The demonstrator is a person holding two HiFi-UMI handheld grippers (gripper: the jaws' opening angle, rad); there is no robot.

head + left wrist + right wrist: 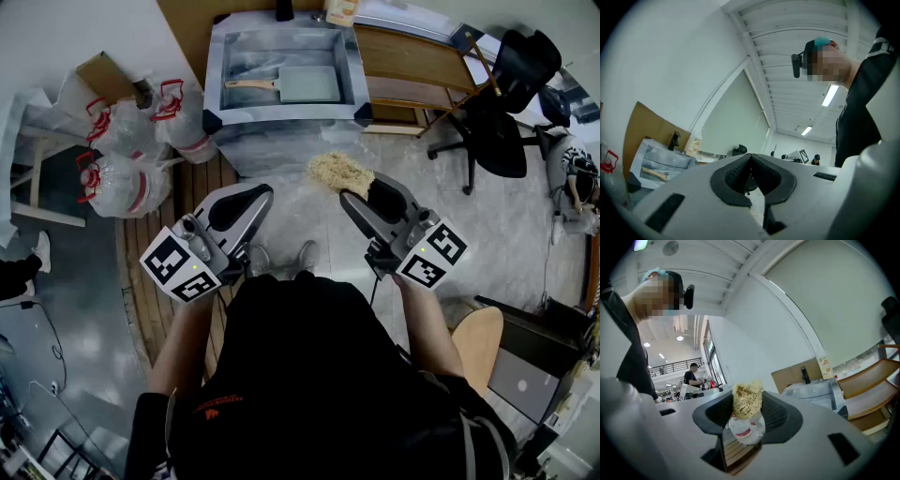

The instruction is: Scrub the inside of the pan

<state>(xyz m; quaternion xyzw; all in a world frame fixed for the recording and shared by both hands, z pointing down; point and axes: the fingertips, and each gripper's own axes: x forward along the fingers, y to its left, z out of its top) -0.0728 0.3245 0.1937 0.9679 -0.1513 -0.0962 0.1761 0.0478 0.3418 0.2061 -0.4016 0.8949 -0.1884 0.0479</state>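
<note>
Pan location: grey rectangular pan with wooden handle [307, 84] lies in the steel sink [214, 66], 11 o'clock from the right gripper [354, 197], handle toward 9. The right gripper clamps a straw-coloured fibre scrubber [339, 172]; the left gripper [255, 194] has its jaws meeting on nothing.

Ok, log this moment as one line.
phase: pre-scrub | right gripper: shut on scrubber, short of sink | left gripper: shut, empty | pan: in sink, untouched
</note>
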